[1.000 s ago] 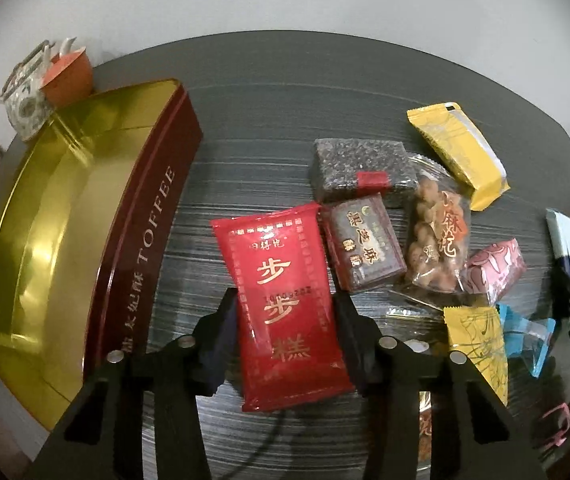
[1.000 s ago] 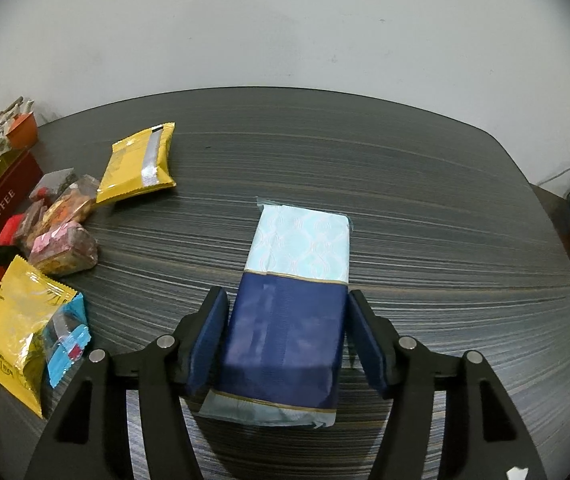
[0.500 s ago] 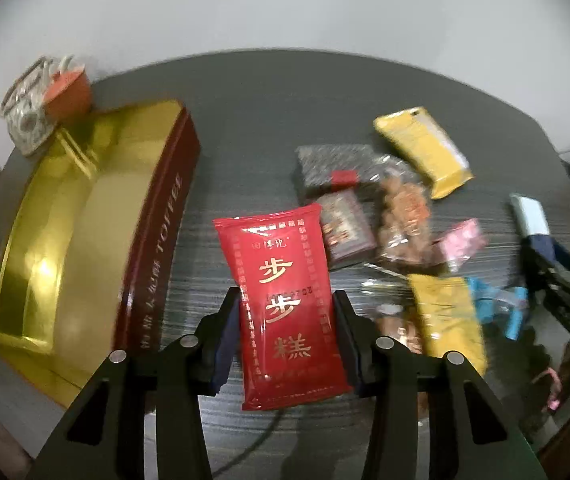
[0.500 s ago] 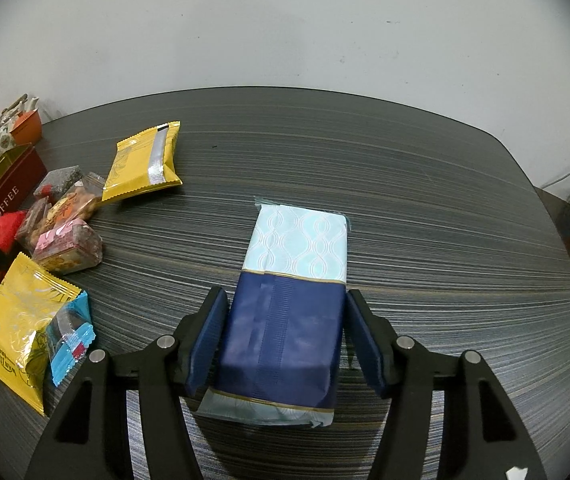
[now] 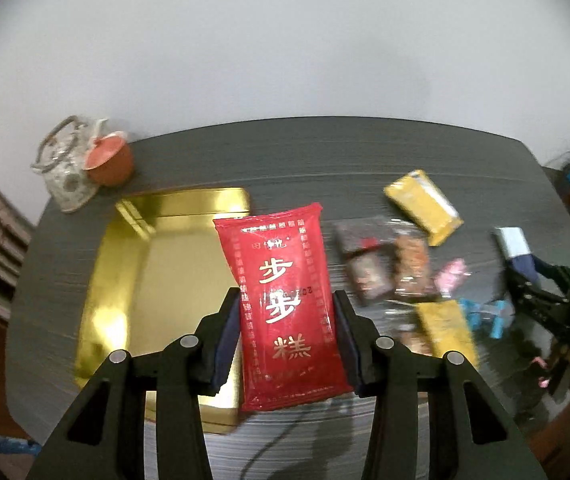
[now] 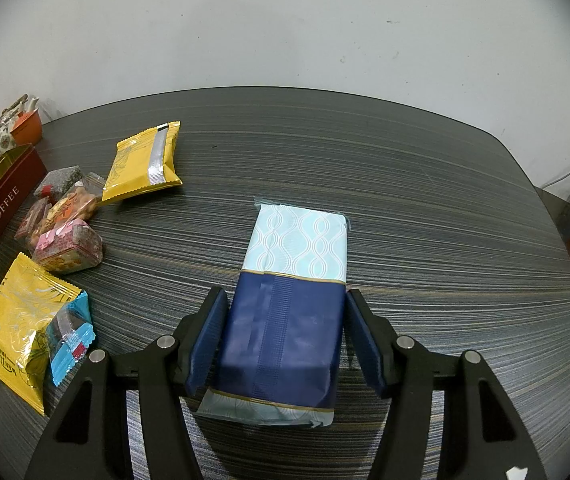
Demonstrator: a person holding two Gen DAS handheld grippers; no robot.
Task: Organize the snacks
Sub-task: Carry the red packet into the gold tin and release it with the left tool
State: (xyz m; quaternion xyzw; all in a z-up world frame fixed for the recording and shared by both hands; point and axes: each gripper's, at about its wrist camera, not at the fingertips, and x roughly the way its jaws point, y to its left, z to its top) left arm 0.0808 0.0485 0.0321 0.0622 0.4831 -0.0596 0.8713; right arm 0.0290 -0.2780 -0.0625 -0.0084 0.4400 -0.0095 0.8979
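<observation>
We see the left tool (image 5: 287, 344) pinching a red foil snack packet with gold characters (image 5: 285, 304) between its blue pads. The packet hangs in the air, clear of the dark wood-grain counter (image 6: 405, 184). Its long axis runs along the tool's fingers, with the far crimped end pointing toward the counter's far edge. Its lower end overlaps the right rim of the open gold-lined toffee tin (image 5: 137, 264), which lies at the counter's left edge.

The right tool (image 6: 285, 340) straddles a navy and pale-blue rectangular packet (image 6: 289, 312) lying flat on the counter, long axis along the fingers, pale end pointing to the far edge. The left pad meets the packet's side; a narrow gap shows at the right pad, so we cannot tell whether it is clamped.

In the left wrist view the loose snacks between the tin and the right tool are motion-blurred, and their print is unreadable. The right wrist view cuts off the tin at its left border. A yellow foil pouch (image 6: 145, 164) lies toward the counter's far left corner.
</observation>
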